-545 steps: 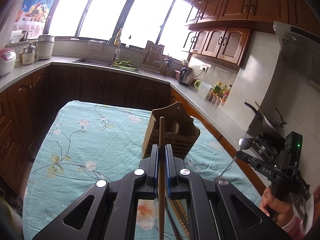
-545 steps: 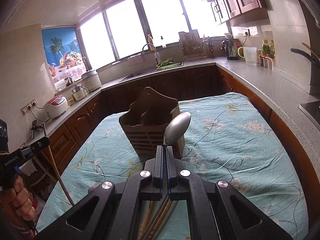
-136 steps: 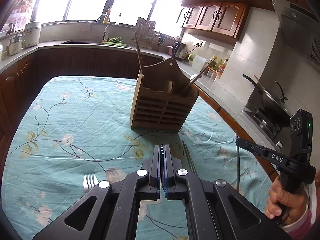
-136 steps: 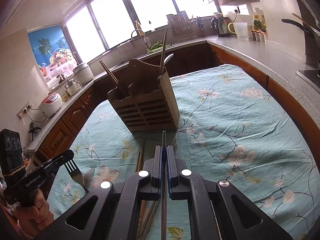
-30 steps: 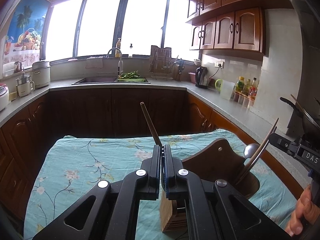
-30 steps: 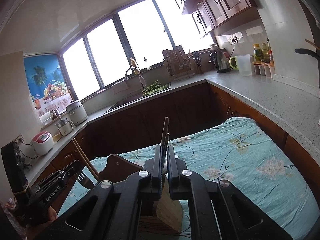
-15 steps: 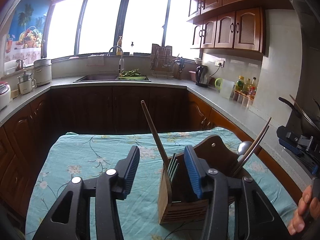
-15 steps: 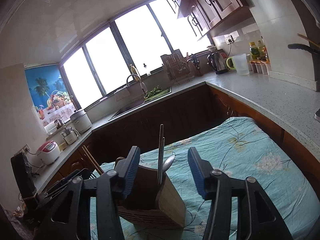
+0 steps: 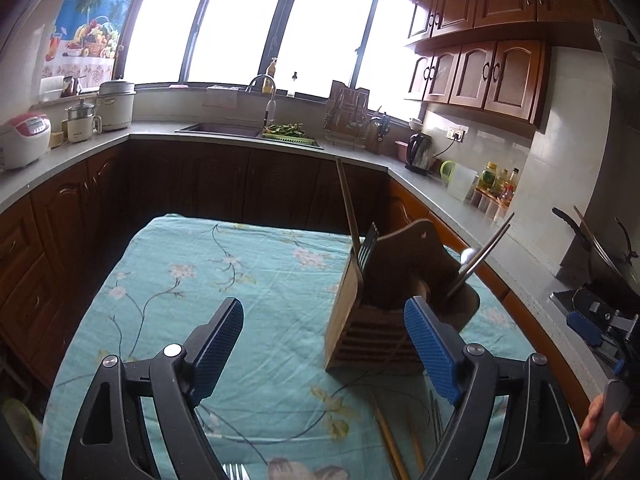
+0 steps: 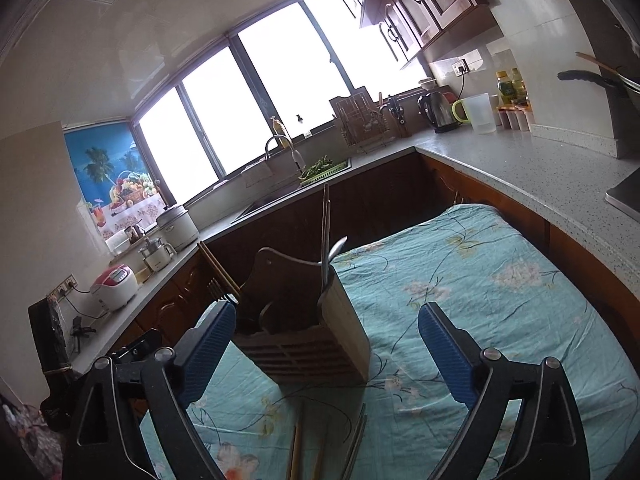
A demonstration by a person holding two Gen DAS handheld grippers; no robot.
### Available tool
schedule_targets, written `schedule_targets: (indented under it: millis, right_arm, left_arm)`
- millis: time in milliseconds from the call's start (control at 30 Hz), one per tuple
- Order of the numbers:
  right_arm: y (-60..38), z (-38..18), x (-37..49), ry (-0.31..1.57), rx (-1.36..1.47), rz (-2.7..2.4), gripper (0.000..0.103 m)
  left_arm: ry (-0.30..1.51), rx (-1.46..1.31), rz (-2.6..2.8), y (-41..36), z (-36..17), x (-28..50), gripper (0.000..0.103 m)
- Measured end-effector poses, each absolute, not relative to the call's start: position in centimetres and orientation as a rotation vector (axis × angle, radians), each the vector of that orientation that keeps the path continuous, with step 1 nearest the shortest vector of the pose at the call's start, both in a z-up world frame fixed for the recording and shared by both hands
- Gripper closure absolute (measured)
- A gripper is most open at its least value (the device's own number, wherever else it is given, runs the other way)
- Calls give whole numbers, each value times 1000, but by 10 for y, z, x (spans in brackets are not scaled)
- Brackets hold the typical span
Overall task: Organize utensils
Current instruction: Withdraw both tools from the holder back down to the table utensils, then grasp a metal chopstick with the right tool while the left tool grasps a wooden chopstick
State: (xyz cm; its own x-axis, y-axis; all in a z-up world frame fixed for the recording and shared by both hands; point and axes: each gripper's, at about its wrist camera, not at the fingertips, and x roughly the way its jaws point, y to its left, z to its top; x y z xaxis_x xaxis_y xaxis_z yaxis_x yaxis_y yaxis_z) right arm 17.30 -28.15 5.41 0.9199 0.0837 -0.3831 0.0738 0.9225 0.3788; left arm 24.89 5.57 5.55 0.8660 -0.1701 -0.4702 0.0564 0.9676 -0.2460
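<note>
I hold both tools spread wide and empty: left gripper (image 9: 324, 344), right gripper (image 10: 326, 346). The wooden utensil holder (image 9: 380, 312) stands upright on the table (image 9: 208, 280) near its right edge. It contains a fork (image 9: 366, 250), tines up, a wooden chopstick (image 9: 347, 204), a spoon (image 9: 467, 257) and metal chopsticks (image 10: 325, 232). More chopsticks (image 10: 298, 444) lie flat at the near edge.

Daylight enters through the bay windows (image 9: 256, 24), which are blown out to white glare in both views. Cabinets (image 9: 224, 184) below the windows fall into deep shadow. Fisheye distortion bends straight lines and darkens the corners. The floral cloth (image 10: 472, 280) is evenly, softly lit; focus is sharp throughout.
</note>
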Motion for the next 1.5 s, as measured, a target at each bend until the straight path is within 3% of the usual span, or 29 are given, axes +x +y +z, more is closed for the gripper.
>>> schedule_targets:
  millis: [733,1167,1500]
  right_arm:
    - [-265,-23,107,601,374,-42,10]
    - [-266,-37,120,661,377,-17,42]
    - [-262,-42,161,722,343,20,55]
  left_arm:
    - [696,-335,-112,76,20,158,17]
    - [743,-309,-134,59,10,179,18]
    - [779,-303,-178,50,5,214,26]
